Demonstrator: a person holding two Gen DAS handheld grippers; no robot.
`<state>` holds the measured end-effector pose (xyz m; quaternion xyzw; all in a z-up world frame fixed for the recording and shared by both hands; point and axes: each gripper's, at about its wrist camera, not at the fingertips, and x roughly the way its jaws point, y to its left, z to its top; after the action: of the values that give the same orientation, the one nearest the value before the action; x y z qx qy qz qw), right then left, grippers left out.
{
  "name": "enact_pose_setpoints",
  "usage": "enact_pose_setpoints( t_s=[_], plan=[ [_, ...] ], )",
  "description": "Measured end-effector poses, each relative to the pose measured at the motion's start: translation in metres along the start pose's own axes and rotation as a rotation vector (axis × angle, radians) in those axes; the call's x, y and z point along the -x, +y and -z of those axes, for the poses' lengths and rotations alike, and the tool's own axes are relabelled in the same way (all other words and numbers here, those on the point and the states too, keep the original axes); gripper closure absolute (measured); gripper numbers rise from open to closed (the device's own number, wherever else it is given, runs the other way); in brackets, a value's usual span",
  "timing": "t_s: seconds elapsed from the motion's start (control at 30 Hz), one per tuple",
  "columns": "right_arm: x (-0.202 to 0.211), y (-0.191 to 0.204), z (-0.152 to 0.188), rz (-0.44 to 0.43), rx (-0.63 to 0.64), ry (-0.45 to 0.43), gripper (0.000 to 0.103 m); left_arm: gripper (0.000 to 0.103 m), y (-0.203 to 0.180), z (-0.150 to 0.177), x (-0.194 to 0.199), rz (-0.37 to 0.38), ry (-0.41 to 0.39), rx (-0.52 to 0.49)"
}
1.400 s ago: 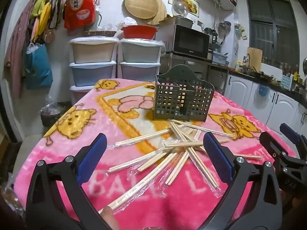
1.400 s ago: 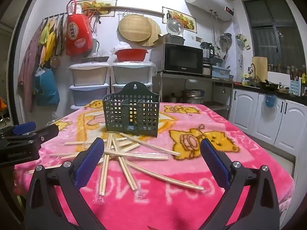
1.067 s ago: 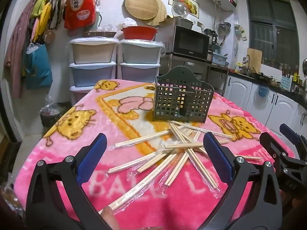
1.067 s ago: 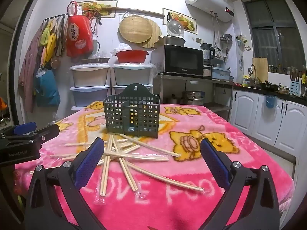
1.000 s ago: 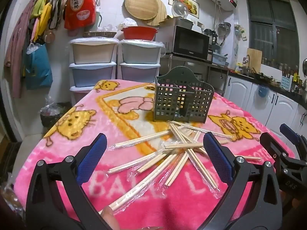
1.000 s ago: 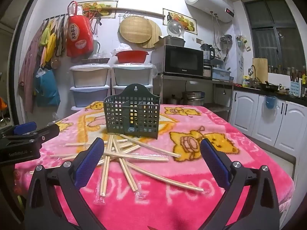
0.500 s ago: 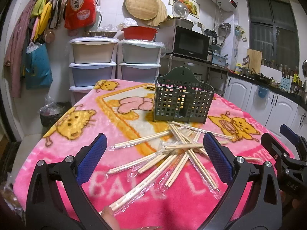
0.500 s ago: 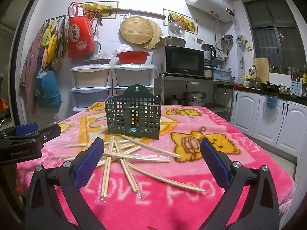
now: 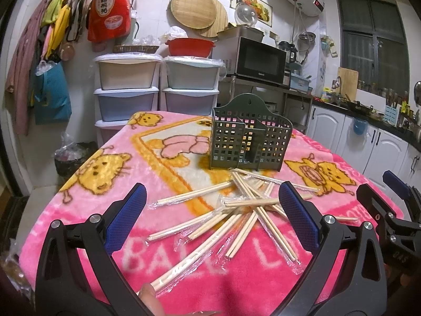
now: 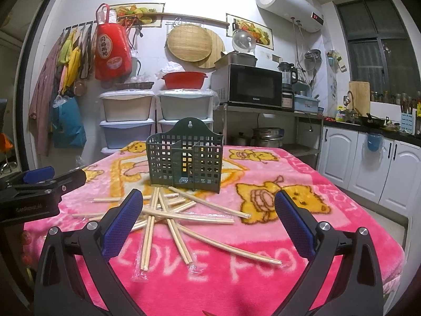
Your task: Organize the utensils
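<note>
Several pairs of plastic-wrapped wooden chopsticks (image 9: 236,216) (image 10: 168,216) lie scattered on a pink cartoon blanket (image 9: 110,163) (image 10: 315,192). Behind them stands a dark green lattice utensil holder (image 9: 250,142) (image 10: 185,162) with inner dividers, upright and with nothing visible inside. My left gripper (image 9: 210,210) hovers open above the near edge of the pile, holding nothing. My right gripper (image 10: 208,218) is open too, over the pile's right side, nothing between its fingers. Each gripper shows at the edge of the other's view.
Stacked plastic drawers (image 9: 129,89) and a microwave (image 9: 259,60) on a metal rack stand behind the table. White cabinets (image 10: 381,166) and a counter run along the right. Bags and cloths (image 10: 71,79) hang on the left wall. A fingertip (image 9: 148,296) shows at the bottom edge.
Both views have shifted very slightly; the chopsticks and the holder lie where they were. Both grippers stay open.
</note>
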<state>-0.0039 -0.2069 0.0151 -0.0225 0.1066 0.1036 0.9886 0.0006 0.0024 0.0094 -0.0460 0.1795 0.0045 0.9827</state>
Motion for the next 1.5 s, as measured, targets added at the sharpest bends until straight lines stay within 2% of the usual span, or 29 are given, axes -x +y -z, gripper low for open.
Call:
enact_pose_setpoints(
  t_s=[0.77, 1.17, 1.5],
  plan=[
    [-0.002, 0.002, 0.001, -0.010, 0.018, 0.005, 0.006, 0.010, 0.002, -0.001, 0.000, -0.001, -0.007, 0.006],
    [-0.028, 0.030, 0.000, -0.147, 0.134, 0.114, 0.006, 0.010, 0.035, -0.002, -0.015, -0.066, 0.037, 0.058],
    [-0.054, 0.062, -0.013, -0.260, 0.206, 0.181, 0.006, 0.010, 0.067, -0.007, -0.037, -0.100, 0.147, 0.084]
  ],
)
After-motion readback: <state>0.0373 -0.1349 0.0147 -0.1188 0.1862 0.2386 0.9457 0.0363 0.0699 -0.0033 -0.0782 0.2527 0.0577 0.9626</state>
